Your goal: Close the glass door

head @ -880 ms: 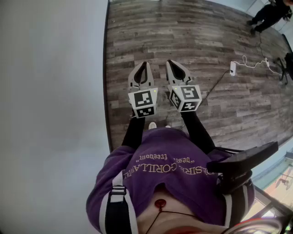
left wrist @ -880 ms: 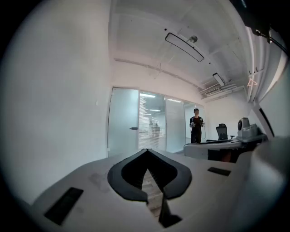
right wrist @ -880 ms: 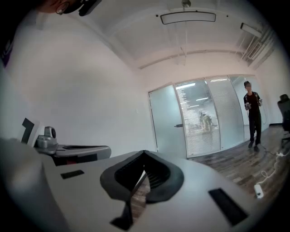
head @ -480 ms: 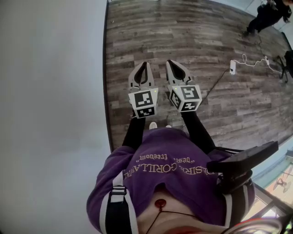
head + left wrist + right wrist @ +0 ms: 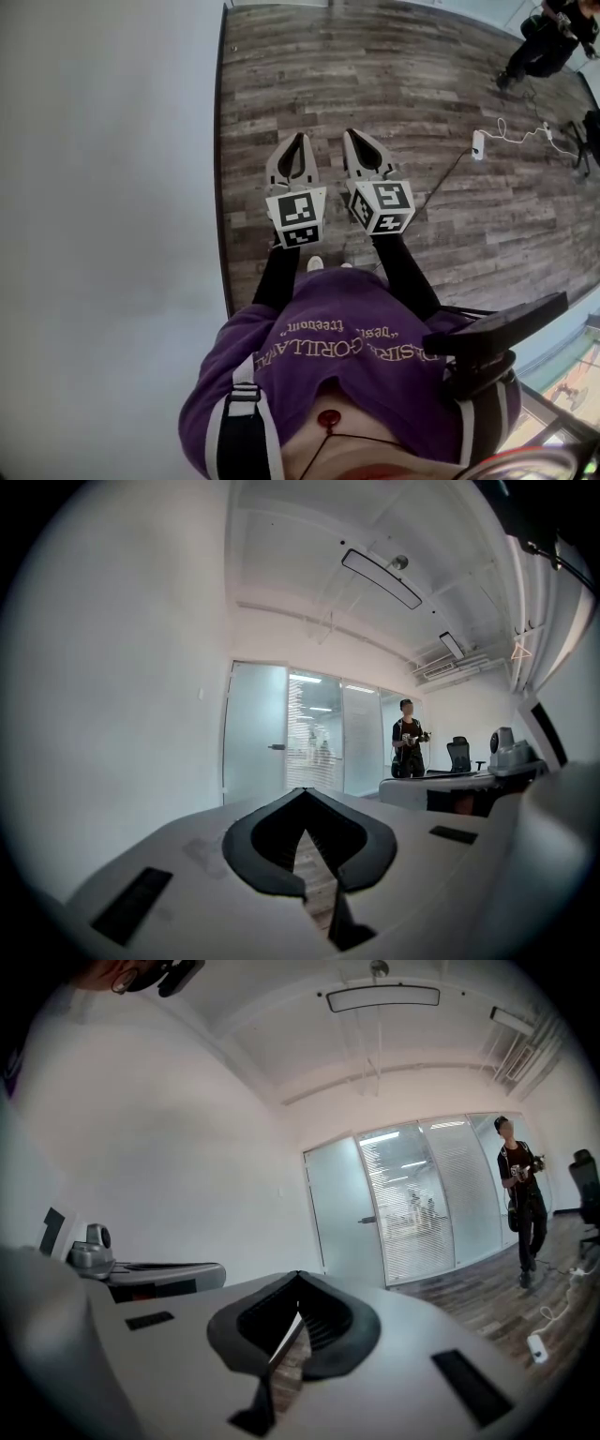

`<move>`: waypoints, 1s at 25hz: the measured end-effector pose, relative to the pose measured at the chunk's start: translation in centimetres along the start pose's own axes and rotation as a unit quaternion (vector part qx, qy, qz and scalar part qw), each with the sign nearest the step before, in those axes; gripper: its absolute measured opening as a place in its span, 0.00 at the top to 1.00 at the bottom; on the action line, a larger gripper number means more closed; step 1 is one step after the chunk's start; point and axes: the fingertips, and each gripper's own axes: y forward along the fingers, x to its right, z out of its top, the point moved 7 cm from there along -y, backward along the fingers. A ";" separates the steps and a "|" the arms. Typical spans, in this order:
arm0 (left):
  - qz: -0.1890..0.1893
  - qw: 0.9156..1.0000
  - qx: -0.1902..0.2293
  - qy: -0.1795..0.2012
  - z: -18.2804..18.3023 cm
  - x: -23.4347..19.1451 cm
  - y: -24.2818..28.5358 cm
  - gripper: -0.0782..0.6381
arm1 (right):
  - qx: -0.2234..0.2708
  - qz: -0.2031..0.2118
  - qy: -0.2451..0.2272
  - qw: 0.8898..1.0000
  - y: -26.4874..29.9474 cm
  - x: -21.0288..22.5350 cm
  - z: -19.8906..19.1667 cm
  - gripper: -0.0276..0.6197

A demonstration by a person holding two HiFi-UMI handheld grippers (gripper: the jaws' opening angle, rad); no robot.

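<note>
The left gripper (image 5: 299, 138) and right gripper (image 5: 350, 133) were clenched empty, ahead of a purple sweatshirt (image 5: 349, 370) whose upside-down lettering seemingly included "COROLLA".

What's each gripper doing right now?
Left gripper: closed, holding nothing.
Right gripper: closed, holding nothing.

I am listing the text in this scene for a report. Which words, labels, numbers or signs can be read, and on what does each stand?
"GORILLA", probably, upside down in the head view: pale print on the purple sweatshirt; the neighbouring letters are creased and unsure.
Smaller line beside it: too small to read.
Left marker cube and right marker cube: black-and-white square patterns, no words.
</note>
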 end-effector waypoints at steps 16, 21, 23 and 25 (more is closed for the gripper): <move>-0.007 1.000 -0.017 -0.019 -2.0 -2.5 0.9 0.90 | -0.008 -0.014 0.001 1.000 2.2 -0.3 -1.2 0.97; 0.009 1.000 -0.015 -0.024 -1.7 -3.4 5.6 0.90 | -0.002 0.002 0.002 1.000 6.9 2.0 -0.3 0.97; 0.012 1.000 -0.018 -0.022 -1.6 -3.2 7.4 0.90 | -0.004 0.007 0.003 1.000 8.3 3.2 0.1 0.97; 0.019 1.000 -0.011 -0.021 -0.9 -3.5 9.8 0.90 | 0.001 0.015 -0.004 1.000 10.3 4.5 1.0 0.97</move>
